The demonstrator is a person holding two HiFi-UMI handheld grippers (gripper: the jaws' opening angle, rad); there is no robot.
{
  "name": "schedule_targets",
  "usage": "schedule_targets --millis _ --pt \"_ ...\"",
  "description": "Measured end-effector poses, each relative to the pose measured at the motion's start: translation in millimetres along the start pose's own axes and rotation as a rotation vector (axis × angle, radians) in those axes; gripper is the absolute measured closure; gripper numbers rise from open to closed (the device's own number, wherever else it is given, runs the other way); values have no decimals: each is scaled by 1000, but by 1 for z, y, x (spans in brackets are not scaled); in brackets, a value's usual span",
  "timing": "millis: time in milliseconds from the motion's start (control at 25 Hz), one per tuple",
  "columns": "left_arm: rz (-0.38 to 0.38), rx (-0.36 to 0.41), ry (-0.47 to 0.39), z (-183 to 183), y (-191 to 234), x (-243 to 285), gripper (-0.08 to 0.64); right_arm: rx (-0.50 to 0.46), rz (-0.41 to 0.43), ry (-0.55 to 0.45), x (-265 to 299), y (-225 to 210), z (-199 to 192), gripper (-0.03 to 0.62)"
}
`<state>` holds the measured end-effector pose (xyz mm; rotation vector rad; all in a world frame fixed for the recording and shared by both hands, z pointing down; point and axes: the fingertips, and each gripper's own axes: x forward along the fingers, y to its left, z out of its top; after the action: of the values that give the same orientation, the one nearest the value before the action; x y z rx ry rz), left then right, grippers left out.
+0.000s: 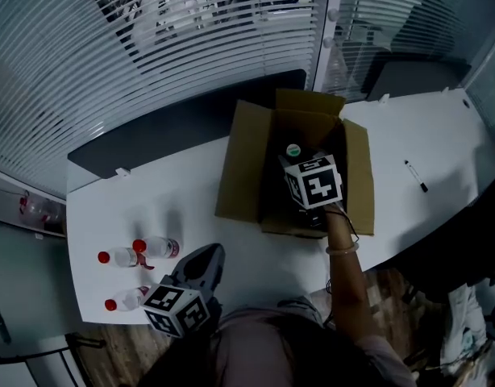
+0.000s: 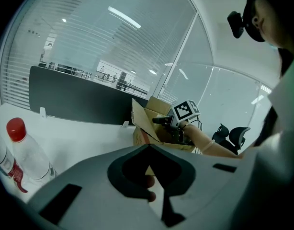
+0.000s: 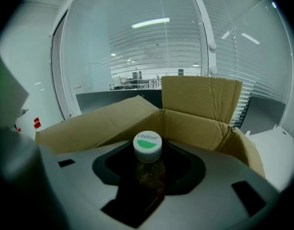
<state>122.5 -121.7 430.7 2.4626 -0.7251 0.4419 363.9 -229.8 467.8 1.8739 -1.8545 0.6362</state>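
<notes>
A white table [image 1: 441, 135] stands before glass walls hung with blinds; an open cardboard box [image 1: 239, 168] sits on it; the right gripper [image 3: 149, 174] reaches into the box, clamped on an upright brown bottle [image 3: 148, 162] with a green-and-white cap; the left gripper [image 1: 205, 258] hangs at the table's near edge, jaws together and empty; three red-capped water bottles [image 1: 155, 247] lie just to its left.

Black pen [image 1: 416, 176] on white table [image 1: 441, 135], slatted blinds [image 1: 110, 55] behind
</notes>
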Motion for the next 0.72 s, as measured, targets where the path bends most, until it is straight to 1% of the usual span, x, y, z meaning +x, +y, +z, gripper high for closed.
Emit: schedule_targets --millis 200,440,720 --pt "-1 0 5 0 1 2 552 -42 -13 4 -4 1 2 403" --pt "-8 6 0 -3 -4 1 552 -57 -21 4 -12 -1 0 405" --pt "-16 17 -21 -3 -12 -7 552 -70 -22 -49 -36 3 13 405"
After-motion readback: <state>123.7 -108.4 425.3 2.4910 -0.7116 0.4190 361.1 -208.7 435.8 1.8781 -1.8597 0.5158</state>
